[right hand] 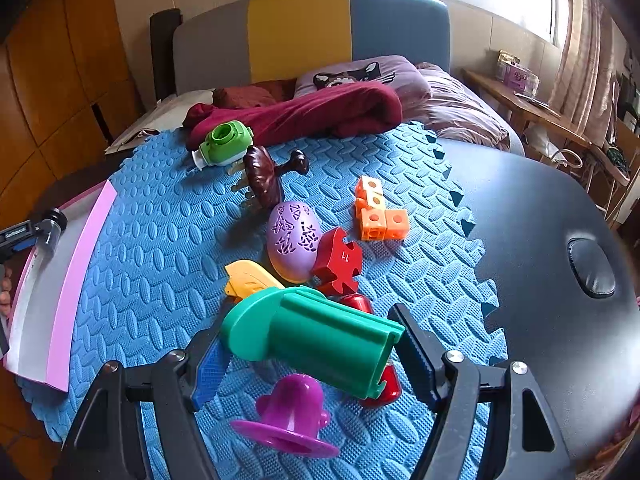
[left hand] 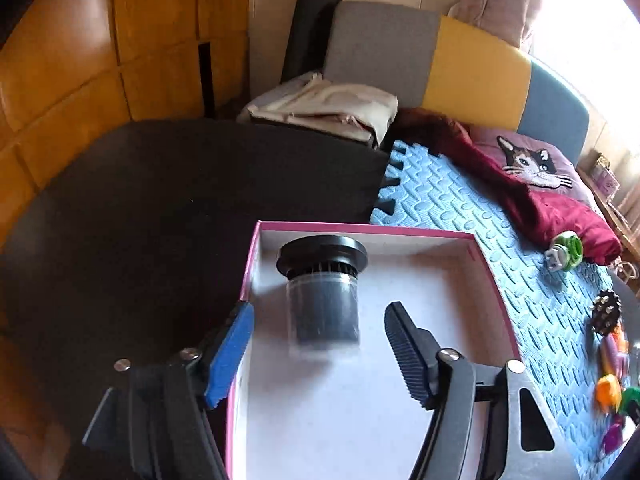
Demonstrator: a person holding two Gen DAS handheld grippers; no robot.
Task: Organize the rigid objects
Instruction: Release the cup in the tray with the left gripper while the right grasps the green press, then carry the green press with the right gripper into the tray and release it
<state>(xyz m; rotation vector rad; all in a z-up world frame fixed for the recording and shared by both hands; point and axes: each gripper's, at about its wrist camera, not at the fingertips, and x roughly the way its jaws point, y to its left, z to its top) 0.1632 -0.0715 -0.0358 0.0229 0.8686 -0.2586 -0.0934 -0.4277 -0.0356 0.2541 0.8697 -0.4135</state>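
In the left wrist view my left gripper (left hand: pixel 320 340) is open over a pink-rimmed white box (left hand: pixel 486 264). A black cylinder with a clear sleeve (left hand: pixel 322 292) is blurred between and just beyond the fingers, apart from both pads. In the right wrist view my right gripper (right hand: pixel 308 348) is shut on a green plastic cylinder (right hand: pixel 316 328), held above the blue foam mat (right hand: pixel 160 240). A magenta bell-shaped piece (right hand: pixel 292 416), purple egg (right hand: pixel 294 240), red puzzle piece (right hand: pixel 338 260), orange cubes (right hand: pixel 376 212), brown toy (right hand: pixel 266 178) and light green toy (right hand: pixel 224 144) lie on the mat.
The box lies at the mat's left edge (right hand: pixel 60 280). A dark table top (right hand: pixel 560 260) lies under the mat, with a black oval knob (right hand: pixel 592 266) on it. A maroon cloth (right hand: pixel 304 116) and cat pillow (right hand: pixel 360 72) lie behind. A wooden wardrobe (left hand: pixel 100 40) stands at left.
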